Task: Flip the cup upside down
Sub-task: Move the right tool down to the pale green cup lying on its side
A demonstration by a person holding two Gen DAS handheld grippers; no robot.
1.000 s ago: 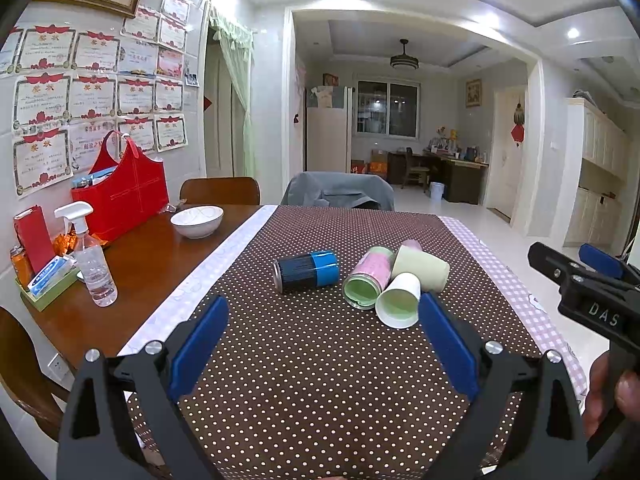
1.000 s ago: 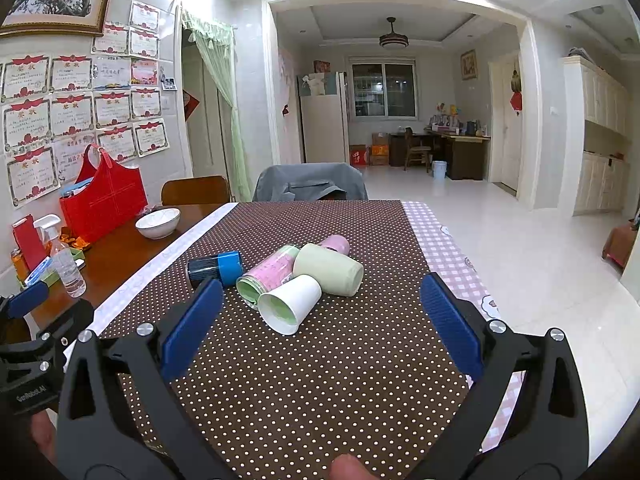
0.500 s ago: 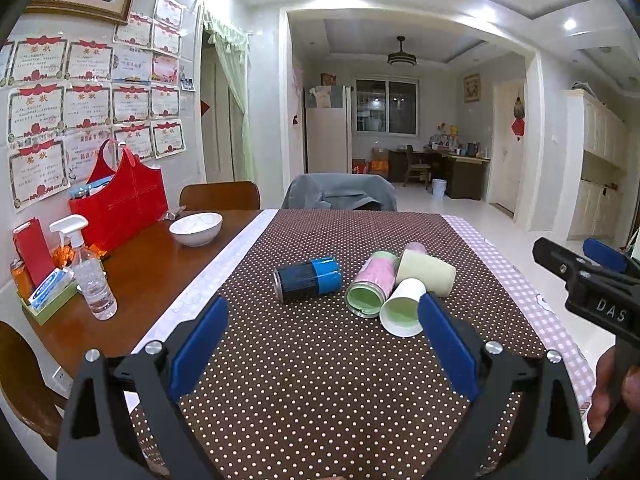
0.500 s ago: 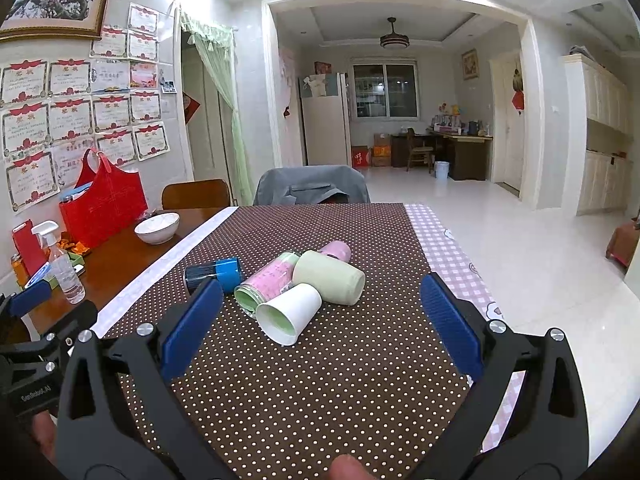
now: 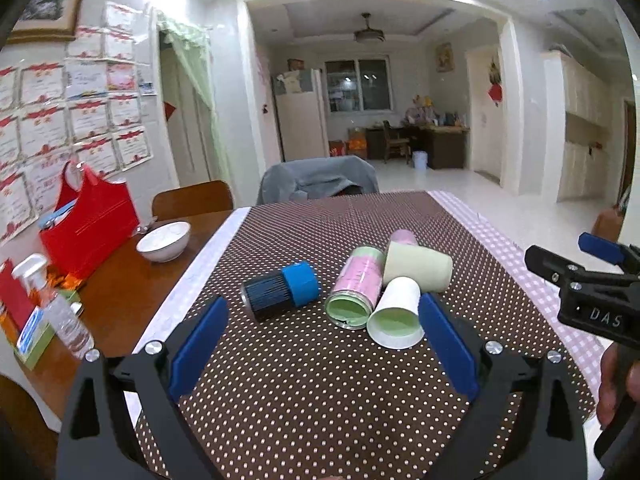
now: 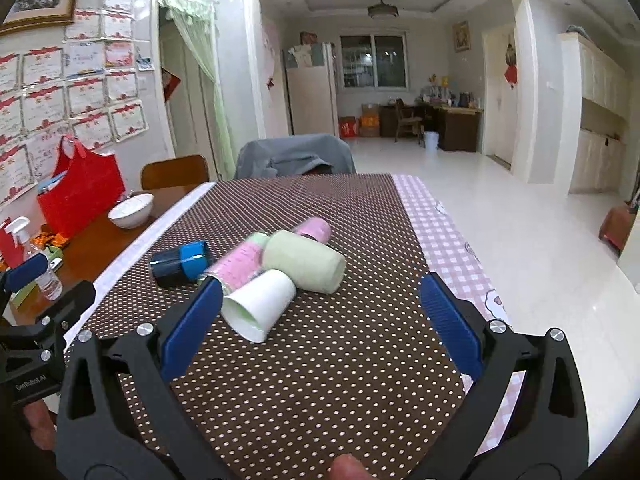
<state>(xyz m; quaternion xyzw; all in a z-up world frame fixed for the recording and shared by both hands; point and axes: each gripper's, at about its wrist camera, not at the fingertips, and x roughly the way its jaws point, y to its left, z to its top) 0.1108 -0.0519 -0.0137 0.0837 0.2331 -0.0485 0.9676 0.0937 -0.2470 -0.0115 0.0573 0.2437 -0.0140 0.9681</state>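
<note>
Several cups lie on their sides in a cluster on the brown dotted cloth: a white paper cup [image 5: 396,316] [image 6: 260,304] with its mouth toward me, a pale green cup [image 5: 418,266] [image 6: 306,260], a pink-and-green cup [image 5: 356,288] [image 6: 240,260], a smaller pink cup [image 5: 404,237] [image 6: 314,228] behind them, and a black cup with a blue band [image 5: 282,290] [image 6: 180,262]. My left gripper [image 5: 324,344] is open and empty just in front of the cluster. My right gripper [image 6: 320,320] is open and empty, its left finger beside the white cup.
On the bare wood at the left stand a white bowl [image 5: 163,241], a red bag [image 5: 86,220] and a spray bottle [image 5: 60,312]. A chair with a grey cover [image 5: 318,179] stands at the table's far end. The cloth's checked edge [image 6: 456,248] is at the right.
Both grippers have moved forward toward the cups, which now look larger and closer. The cups have not moved. Both grippers stay open.
</note>
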